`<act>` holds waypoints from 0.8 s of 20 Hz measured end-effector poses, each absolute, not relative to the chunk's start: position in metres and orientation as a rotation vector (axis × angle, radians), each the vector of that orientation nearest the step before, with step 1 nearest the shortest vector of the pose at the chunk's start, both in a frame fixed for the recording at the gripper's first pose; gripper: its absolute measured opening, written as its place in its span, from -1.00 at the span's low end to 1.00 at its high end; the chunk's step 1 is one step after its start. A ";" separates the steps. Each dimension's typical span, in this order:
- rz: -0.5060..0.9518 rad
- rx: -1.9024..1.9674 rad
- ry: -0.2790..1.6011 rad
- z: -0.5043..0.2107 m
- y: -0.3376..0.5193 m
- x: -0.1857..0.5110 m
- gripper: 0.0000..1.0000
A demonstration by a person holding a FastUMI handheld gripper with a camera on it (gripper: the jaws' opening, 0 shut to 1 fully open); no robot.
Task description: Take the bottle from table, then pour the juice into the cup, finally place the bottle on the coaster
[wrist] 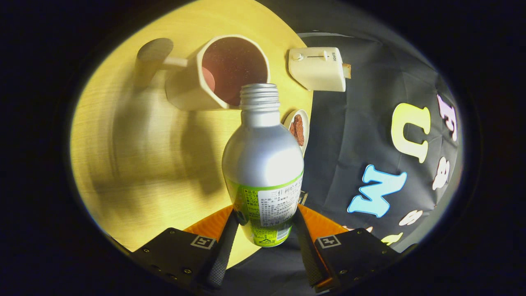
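Observation:
A silver metal bottle [263, 160] with a green label and no cap sits between my two fingers, and the gripper [265, 224] is shut on its lower body. The view is rolled, so the bottle is tilted, and its open threaded neck reaches the rim of a cream cup [218, 74]. The cup has a dark reddish inside and a handle pointing away from the bottle. I see no liquid stream at the mouth. A small round coaster-like dish [299, 127] with a brown centre lies on the table just beside the bottle's shoulder, partly hidden by it.
The round yellow wooden table [135, 164] carries the cup and the dish. A cream toaster [318, 68] with a slider stands beyond the dish at the table's edge. The booth's black cloth wall lies past that edge.

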State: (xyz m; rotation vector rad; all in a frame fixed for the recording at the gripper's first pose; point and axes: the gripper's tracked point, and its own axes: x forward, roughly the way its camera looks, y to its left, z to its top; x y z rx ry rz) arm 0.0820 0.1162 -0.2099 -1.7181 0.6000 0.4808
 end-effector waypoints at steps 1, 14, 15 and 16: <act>0.480 -1.737 0.603 -0.209 0.115 0.083 0.50; 0.476 -1.890 0.562 -0.193 0.120 0.090 0.49; 0.469 -1.902 0.554 -0.192 0.120 0.092 0.49; 0.466 -1.912 0.546 -0.190 0.121 0.092 0.49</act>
